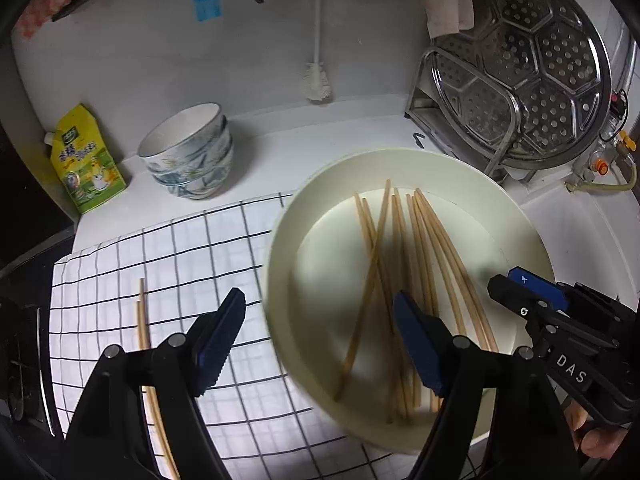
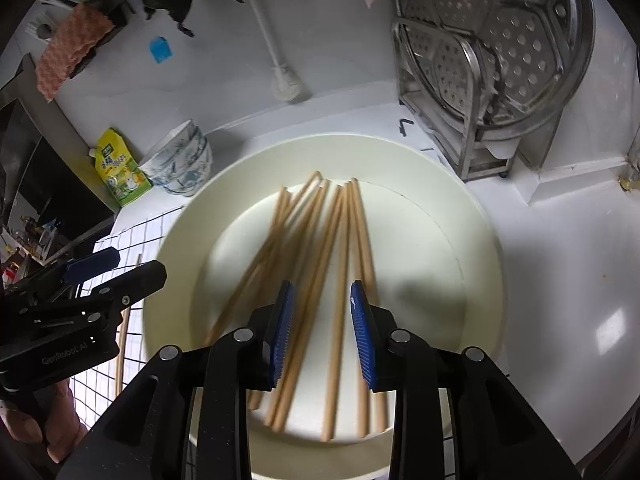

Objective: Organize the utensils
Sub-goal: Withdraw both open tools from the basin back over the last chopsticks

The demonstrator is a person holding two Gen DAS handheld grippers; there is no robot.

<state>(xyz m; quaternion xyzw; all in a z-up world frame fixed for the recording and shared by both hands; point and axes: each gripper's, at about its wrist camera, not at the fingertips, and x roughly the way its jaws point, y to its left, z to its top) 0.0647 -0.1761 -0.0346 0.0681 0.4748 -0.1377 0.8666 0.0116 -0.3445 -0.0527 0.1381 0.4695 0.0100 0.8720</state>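
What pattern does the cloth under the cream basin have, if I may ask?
The cloth is white with a thin dark grid, clearest in the left wrist view.

Left gripper (image 1: 320, 336) is held jaws wide apart; right gripper (image 2: 322, 332) is held partly open, nothing gripped

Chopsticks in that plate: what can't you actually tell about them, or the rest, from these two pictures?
- Chopsticks: exact count unclear; blurred and overlapping in both views.
- Their near ends: hidden behind the right tool in the right view.
- Two chopsticks on the cloth: lower ends covered by the left tool.
- Yellow pouch: print too small to read.
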